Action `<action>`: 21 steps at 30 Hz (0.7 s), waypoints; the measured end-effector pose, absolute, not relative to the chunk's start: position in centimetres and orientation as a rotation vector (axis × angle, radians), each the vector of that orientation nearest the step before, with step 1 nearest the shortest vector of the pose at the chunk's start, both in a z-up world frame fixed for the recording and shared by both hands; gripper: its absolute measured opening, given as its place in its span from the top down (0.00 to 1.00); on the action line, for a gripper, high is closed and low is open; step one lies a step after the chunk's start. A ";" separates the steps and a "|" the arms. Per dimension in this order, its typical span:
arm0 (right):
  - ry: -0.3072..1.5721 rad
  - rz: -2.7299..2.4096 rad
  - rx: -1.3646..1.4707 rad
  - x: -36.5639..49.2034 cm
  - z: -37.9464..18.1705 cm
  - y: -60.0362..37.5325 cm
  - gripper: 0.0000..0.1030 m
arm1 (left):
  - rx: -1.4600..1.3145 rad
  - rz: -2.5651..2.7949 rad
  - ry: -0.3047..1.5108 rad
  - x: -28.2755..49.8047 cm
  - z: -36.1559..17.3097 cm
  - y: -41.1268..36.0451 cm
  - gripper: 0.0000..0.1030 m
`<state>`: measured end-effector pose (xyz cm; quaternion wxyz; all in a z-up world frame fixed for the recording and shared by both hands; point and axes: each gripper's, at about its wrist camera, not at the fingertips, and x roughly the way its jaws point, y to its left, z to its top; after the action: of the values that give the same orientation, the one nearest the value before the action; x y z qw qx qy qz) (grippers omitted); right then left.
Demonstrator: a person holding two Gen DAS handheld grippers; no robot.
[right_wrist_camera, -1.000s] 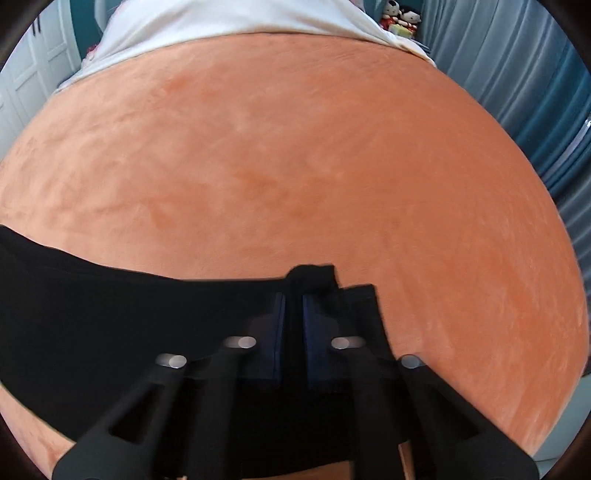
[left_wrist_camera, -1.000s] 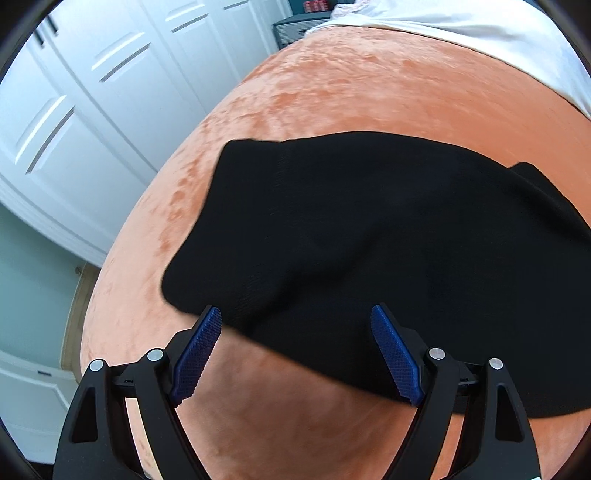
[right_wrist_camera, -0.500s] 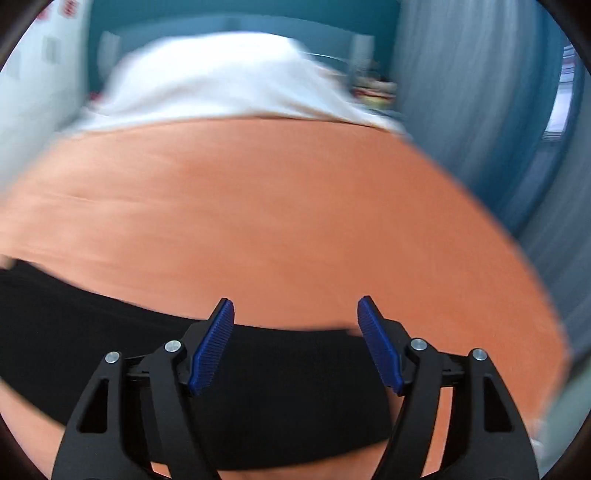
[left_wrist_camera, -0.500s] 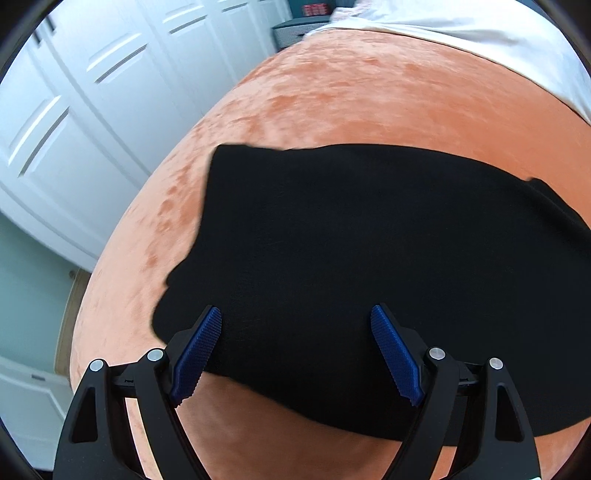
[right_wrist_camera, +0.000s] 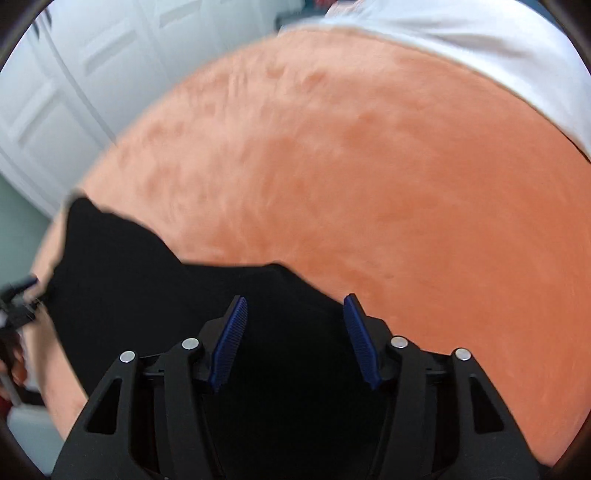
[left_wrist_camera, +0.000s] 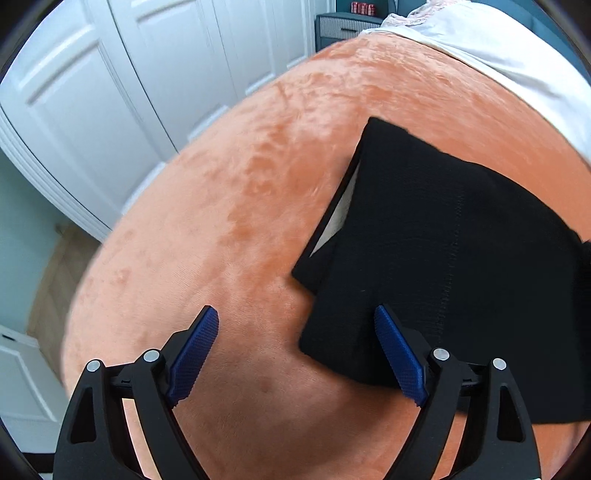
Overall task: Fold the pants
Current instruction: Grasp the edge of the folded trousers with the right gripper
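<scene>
The black pants (left_wrist_camera: 450, 258) lie folded on the orange bed cover (left_wrist_camera: 240, 206). In the left wrist view they fill the right half, with a layered left edge and a pale lining showing at the fold. My left gripper (left_wrist_camera: 295, 350) is open and empty, just above the cover at the pants' near left corner. In the right wrist view the pants (right_wrist_camera: 155, 291) spread across the lower left. My right gripper (right_wrist_camera: 295, 339) is open and empty, low over the black cloth. The left gripper (right_wrist_camera: 18, 299) shows blurred at the far left edge.
White wardrobe doors (left_wrist_camera: 110, 92) stand to the left of the bed. A white sheet (left_wrist_camera: 517, 55) covers the bed's far end, also in the right wrist view (right_wrist_camera: 480, 44). A dark cabinet (left_wrist_camera: 343, 26) stands at the back. Wooden floor (left_wrist_camera: 51, 280) shows past the bed's left edge.
My right gripper let go of the pants' edge, opened and swung left over the cloth. My left gripper moved left, so the pants now sit to its right.
</scene>
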<state>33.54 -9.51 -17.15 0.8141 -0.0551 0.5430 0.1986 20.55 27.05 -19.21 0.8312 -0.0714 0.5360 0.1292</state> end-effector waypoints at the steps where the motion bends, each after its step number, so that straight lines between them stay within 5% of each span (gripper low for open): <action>1: 1.176 0.433 -0.126 33.4 -17.7 -8.7 0.56 | -0.162 0.263 1.142 20.7 -19.5 27.3 0.17; 4: 1.153 0.440 -0.221 32.7 -17.8 -6.4 0.91 | -0.156 0.249 1.115 21.2 -19.7 27.6 0.16; 8: 1.093 0.359 -0.183 36.0 -17.1 -6.3 0.94 | -0.027 0.263 1.048 23.6 -19.4 27.0 0.15; 11: 1.152 0.323 -0.109 38.2 -19.7 -6.5 0.91 | 0.014 0.284 1.025 25.4 -19.0 27.0 0.15; 16: 0.910 0.219 -0.096 33.7 -13.5 -7.8 0.53 | -0.040 0.261 0.982 23.7 -16.7 29.3 0.16; 21: 0.954 0.488 -0.148 30.4 -12.7 -0.8 0.55 | -0.099 0.238 0.983 20.4 -15.7 30.5 0.16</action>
<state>30.43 -0.77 -12.65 0.8573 -0.0704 0.4540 0.2321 20.43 30.46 -15.71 0.8738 -0.0472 0.4704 0.1139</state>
